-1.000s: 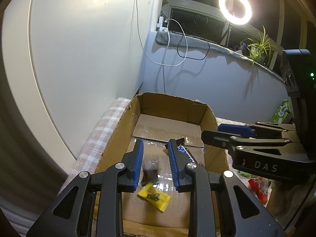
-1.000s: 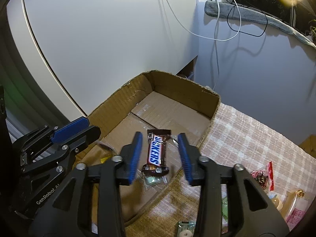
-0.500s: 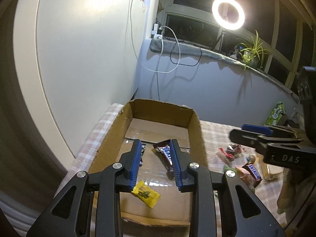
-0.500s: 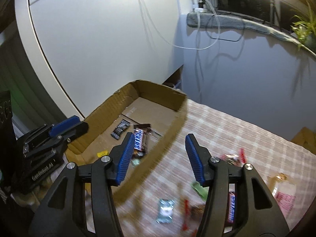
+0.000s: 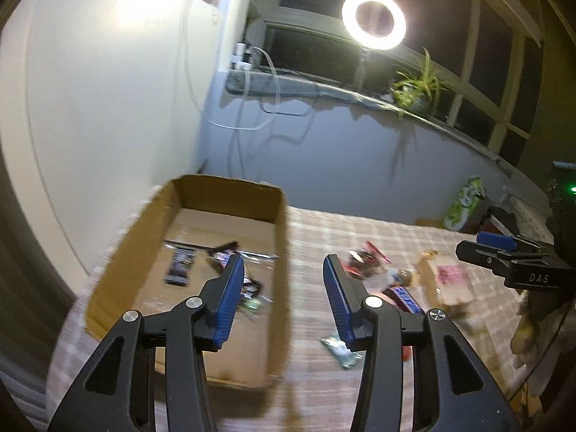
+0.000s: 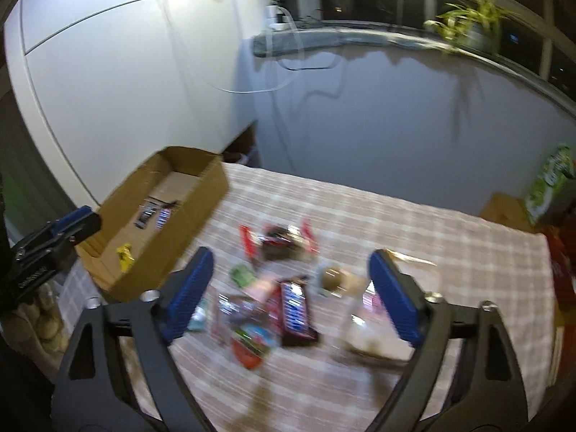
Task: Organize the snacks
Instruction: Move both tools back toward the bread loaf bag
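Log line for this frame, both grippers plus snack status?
left gripper: open, just opening, empty | right gripper: open, just opening, empty, over snack pile | box: some snacks inside | cloth: rest loose

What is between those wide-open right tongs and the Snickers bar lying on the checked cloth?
Nothing visible. The right tongs hang open with the Snickers bar bare between the blue pads, atop the snack pile. Blurred wrappers crowd its left side, and a clear bag lies to its right.

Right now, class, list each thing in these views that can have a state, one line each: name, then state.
left gripper: open, holding nothing
right gripper: open wide, holding nothing
cardboard box: open-topped, a few snacks inside
ring light: switched on
Snickers bar: wrapped, lying flat on the tablecloth
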Action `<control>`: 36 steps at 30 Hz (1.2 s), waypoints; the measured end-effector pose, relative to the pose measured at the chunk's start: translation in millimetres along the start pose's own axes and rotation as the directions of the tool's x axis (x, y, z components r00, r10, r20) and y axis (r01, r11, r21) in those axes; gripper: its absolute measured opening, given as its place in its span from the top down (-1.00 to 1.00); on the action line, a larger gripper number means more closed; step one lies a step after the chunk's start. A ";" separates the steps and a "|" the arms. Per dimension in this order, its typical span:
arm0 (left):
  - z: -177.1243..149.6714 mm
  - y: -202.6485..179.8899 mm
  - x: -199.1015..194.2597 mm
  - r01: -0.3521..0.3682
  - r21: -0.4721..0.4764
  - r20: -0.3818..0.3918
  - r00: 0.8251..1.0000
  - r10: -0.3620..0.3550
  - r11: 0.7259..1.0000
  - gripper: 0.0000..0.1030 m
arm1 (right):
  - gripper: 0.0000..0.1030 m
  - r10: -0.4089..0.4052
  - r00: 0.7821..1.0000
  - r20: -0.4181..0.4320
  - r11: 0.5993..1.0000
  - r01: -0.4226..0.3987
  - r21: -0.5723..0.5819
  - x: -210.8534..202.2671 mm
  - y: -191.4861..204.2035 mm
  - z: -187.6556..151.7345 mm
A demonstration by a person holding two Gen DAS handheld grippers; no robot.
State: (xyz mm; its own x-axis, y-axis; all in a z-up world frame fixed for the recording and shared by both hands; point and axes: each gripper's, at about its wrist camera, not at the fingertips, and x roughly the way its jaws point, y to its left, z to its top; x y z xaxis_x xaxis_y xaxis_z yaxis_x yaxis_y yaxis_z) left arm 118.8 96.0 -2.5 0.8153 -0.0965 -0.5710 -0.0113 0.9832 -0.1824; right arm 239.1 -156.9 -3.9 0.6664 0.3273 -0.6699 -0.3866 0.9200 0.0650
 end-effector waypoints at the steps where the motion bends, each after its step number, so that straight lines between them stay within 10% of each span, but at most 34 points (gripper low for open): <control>1: -2.4 -7.1 2.1 0.011 0.012 -0.009 1.000 -0.011 1.000 0.13 | -0.84 -0.014 1.000 -0.001 1.000 0.014 0.005 -2.2 -6.0 -3.2; 20: -30.6 -103.3 42.0 0.214 0.107 -0.159 0.968 -0.196 0.971 -0.03 | -0.84 -0.024 0.996 -0.081 0.974 0.041 0.222 -5.0 -113.1 -53.2; 36: -37.9 -159.7 115.0 0.428 0.002 -0.327 0.854 -0.404 0.904 -0.17 | -0.84 0.191 0.974 -0.125 0.914 -0.130 0.384 34.3 -153.6 -73.1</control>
State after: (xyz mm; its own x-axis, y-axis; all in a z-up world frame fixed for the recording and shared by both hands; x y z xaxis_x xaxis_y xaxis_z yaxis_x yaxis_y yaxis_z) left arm 192.4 -78.0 -69.4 0.5115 -0.5301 -0.6762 0.3400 0.8476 -0.4073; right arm 274.7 -302.7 -90.9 0.4951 0.4673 -0.7325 -0.1948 0.8813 0.4305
